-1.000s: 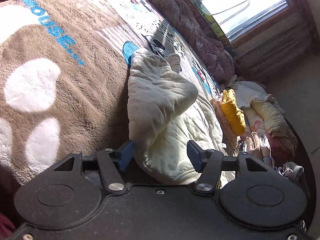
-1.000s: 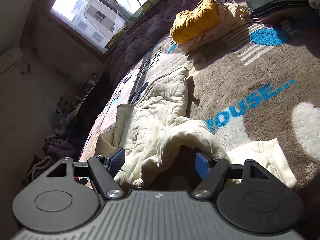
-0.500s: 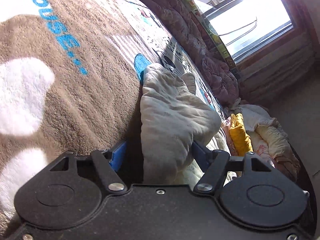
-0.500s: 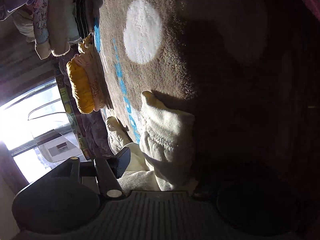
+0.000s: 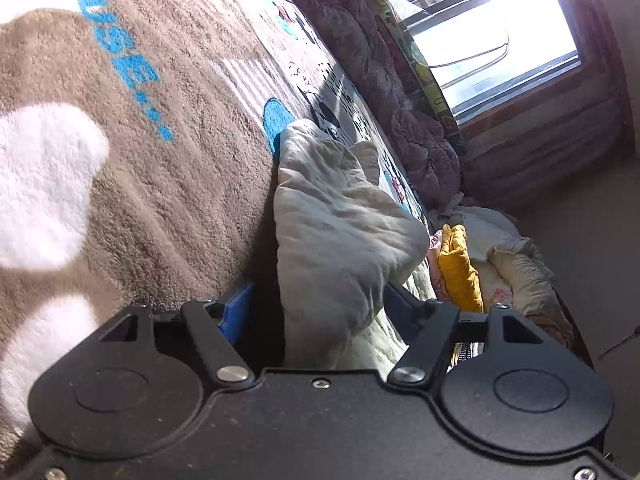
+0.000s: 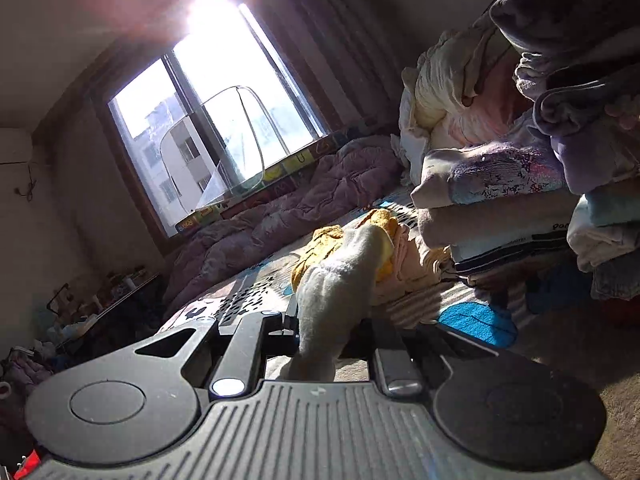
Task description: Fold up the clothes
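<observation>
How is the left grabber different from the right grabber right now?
The left gripper is open, with cream cloth loose between its fingers. The right gripper has just been closing and pinches the cloth tight. Both grippers are black, with cream cloth in them.

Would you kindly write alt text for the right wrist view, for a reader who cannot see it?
The right gripper is shut on a fold of cream garment that sticks up between its fingers. Beyond lie a yellow garment on the patterned bed cover, a stack of folded clothes at right, and a sunlit window.
</observation>
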Motion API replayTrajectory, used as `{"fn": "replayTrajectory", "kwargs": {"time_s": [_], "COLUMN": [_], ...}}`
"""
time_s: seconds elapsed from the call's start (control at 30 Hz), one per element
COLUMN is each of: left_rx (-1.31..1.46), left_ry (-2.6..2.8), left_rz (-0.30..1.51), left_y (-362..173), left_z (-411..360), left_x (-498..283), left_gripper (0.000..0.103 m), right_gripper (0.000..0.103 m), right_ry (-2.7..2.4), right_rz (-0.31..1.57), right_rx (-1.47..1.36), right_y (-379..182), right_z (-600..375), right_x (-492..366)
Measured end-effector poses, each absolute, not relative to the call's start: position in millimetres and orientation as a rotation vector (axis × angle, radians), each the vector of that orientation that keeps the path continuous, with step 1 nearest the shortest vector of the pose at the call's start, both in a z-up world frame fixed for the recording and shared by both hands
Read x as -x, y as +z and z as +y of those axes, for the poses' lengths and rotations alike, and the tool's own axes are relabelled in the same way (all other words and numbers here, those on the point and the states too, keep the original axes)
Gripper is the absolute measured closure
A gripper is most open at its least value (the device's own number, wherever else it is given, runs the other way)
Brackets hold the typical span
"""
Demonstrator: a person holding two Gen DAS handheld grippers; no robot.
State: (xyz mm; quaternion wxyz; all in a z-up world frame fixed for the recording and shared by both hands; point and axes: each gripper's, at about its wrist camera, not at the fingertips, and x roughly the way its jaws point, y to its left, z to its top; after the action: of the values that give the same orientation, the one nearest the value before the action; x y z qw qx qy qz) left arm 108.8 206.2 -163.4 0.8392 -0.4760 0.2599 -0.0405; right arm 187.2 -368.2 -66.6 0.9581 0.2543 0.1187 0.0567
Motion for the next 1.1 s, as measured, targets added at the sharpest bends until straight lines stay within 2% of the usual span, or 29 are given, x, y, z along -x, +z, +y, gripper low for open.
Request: {"fn": "replayTrajectory", "kwargs": {"time_s": [0.23,0.27,0.43,0.53,0.7,0.87,0.93,1.1], "left_rx": [0.998,1.001,1.013,1.001,1.000,1.023,1.035,0.982], "left_ry": [-0.106,-0.108,-0.110,-0.104,-0.086,-0.063,-0.060,-0.032], "left_rz": [0.553,0.553,0.553,0.556,0.556,0.532,0.532,0.563], "left_y": [-164,-165,-166,-166,-164,-160,-161,-156], "left_z": [208,209,211,209,207,214,220,237], "left_x": [-107,-107,-107,-110,-113,-113,-117,-156], "left_gripper": [0.034,0.034,0.034,0.034,0.033,0.033,0.033,0.034], "right_gripper": [0.085,0.076,0.056,0.056,0.058,0.057,0.057,0.057], "right_ry": [-0.062,-0.109,-0.296,-0.172,0.235,0.411,0.423,0.448], "right_rz": [0.437,0.476,0.433,0.381,0.412,0.625,0.640,0.627], "right_rx": [-0.556,-0.560,-0.490,-0.395,-0.203,-0.077,-0.094,-0.363], "right_y": [-124,-131,-133,-122,-117,-164,-166,-176], "right_z": [-386,-388,-377,-343,-256,-200,-198,-232], "right_x": [-218,-219,-184,-168,-159,-157,-150,-145]}}
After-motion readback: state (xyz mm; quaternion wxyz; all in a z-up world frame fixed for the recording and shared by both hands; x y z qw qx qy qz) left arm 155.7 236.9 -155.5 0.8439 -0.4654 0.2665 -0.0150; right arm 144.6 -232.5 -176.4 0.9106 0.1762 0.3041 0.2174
